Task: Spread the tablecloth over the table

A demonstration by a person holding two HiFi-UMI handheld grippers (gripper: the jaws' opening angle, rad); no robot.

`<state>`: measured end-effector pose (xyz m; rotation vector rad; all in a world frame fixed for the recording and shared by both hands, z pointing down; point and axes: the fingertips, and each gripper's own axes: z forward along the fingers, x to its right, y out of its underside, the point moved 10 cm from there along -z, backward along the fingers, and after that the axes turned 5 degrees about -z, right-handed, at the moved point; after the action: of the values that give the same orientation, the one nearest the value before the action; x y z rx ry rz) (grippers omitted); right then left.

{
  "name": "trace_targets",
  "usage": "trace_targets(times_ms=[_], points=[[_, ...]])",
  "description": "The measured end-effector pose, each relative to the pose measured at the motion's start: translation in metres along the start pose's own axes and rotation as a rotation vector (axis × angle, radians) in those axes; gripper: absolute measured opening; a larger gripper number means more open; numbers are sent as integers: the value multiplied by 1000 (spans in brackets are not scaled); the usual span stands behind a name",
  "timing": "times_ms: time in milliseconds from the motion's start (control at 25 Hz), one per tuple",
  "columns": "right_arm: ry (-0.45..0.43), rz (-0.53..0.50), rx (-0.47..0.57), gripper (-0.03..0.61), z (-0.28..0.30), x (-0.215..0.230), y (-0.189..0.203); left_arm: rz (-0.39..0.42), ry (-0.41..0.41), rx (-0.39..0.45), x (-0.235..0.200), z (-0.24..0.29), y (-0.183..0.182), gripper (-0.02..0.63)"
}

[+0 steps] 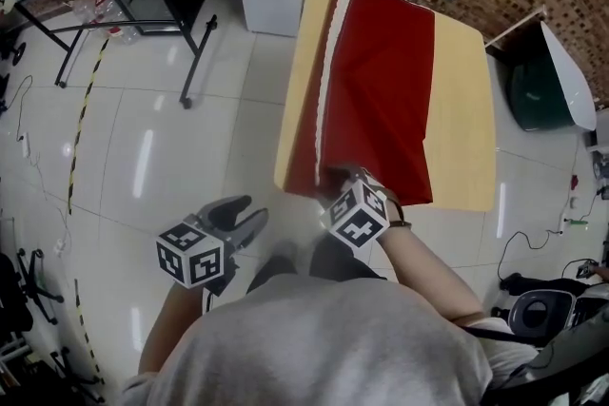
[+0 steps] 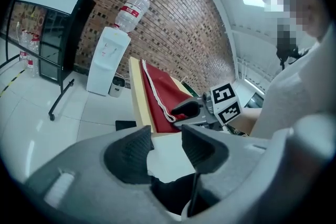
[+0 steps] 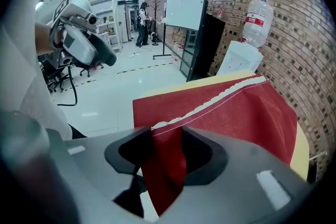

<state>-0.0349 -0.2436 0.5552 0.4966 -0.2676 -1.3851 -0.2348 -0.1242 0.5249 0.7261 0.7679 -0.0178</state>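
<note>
Head view: we held the right gripper (image 1: 348,178) at the near hem of the red tablecloth (image 1: 381,71), which lay folded in a strip along the table (image 1: 466,109) toward 12 o'clock, evidently to catch an edge for unfolding. Its jaws stood wide with a fold of cloth between them, not pinched; the left gripper (image 1: 240,216), at its 8 o'clock over the floor (image 1: 143,166), gaped empty, apparently awaiting its own corner.

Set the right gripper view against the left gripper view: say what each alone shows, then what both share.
Right gripper view only: the red tablecloth's white-trimmed edge between the right gripper's open jaws, and a distant standing person. Left gripper view only: the left gripper's open jaws seen from behind, nothing between them. Both: the cloth on the table, the water dispenser, the brick wall.
</note>
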Motion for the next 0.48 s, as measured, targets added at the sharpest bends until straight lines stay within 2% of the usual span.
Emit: trace_targets(times_ms=[200,480], points=[[0,31,-16,140,5,-2,0,21,29,-16,-1,2,-5,178],[-19,147,8,43,3,5,3,48,42,-98,-6,23,8,178]])
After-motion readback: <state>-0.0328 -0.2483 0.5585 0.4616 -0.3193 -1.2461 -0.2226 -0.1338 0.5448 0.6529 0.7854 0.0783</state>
